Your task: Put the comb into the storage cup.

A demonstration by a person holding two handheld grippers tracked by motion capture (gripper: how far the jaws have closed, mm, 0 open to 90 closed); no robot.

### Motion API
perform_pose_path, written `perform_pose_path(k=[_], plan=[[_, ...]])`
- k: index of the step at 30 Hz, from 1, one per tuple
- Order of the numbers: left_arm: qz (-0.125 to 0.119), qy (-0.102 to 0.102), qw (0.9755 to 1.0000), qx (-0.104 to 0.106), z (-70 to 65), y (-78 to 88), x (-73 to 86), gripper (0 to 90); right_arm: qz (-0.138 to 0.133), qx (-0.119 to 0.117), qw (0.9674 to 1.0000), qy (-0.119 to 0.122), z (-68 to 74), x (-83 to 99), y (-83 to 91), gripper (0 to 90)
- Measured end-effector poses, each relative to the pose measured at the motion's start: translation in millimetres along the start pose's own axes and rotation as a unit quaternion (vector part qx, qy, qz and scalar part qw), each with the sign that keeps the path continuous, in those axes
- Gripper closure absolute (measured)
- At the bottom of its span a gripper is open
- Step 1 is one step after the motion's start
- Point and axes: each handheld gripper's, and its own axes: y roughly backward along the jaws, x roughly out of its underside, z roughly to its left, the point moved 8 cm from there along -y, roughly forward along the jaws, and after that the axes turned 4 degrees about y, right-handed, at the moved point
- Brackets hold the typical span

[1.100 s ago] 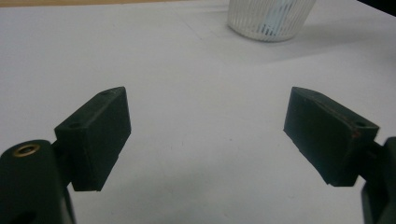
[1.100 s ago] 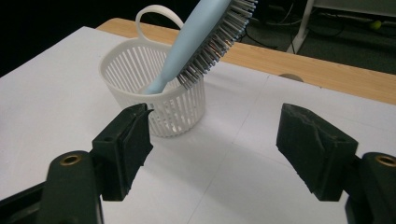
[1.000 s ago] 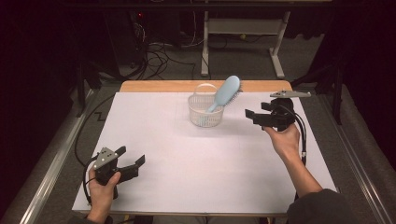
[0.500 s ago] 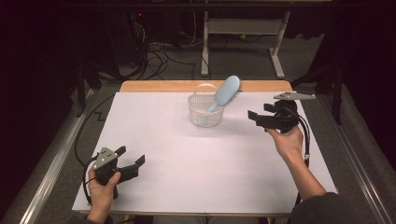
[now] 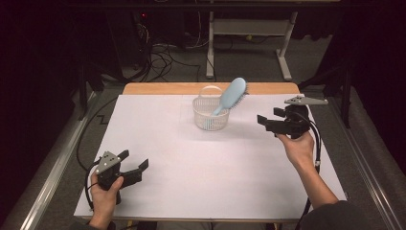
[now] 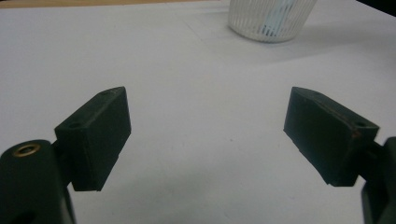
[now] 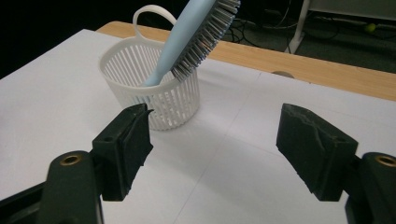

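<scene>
we see a pale blue hairbrush (image 5: 233, 93) leaning handle-down in the white basket (image 5: 209, 120); our right gripper (image 5: 268, 122), near its right, gapes wide, holding nothing.

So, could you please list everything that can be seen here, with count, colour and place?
basket: one, white, slatted with a loop handle, far middle of the table.
hairbrush: one, light blue, handle down in the basket, head leaning out over its rim to the right.
table: one, white top with a wooden far edge.
desk frame: one, white, on the floor beyond the table.
cables: several, dark, on the floor beyond the table.
left hand-held gripper: one, black, near left corner, open, holding nothing.
right hand-held gripper: one, black, right of the basket, open, holding nothing.
</scene>
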Motion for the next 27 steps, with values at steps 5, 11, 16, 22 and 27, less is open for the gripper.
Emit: perform_pose_path(k=[5,11,16,22,27], plan=[[0.0,0.001,1.0,0.0,0.3,-0.2,0.1,15.8,-0.002,0.0,1.0,0.003,-0.4,1.8,3.3,26.7],[0.0,0.001,1.0,0.0,0.3,-0.1,0.1,15.8,-0.005,0.0,1.0,0.005,0.7,2.7,7.1,26.7],[0.0,0.001,1.0,0.0,0.1,-0.3,0.2,15.8,-0.006,-0.002,0.9999,0.009,3.0,4.8,9.0,26.7],[0.001,0.002,1.0,0.0,0.2,-0.8,0.3,15.8,-0.009,-0.005,0.9999,0.008,3.1,7.7,11.9,26.7],[0.001,0.002,1.0,0.0,0.3,-0.6,0.2,15.8,-0.012,-0.006,0.9999,0.006,3.2,11.0,14.8,26.6]])
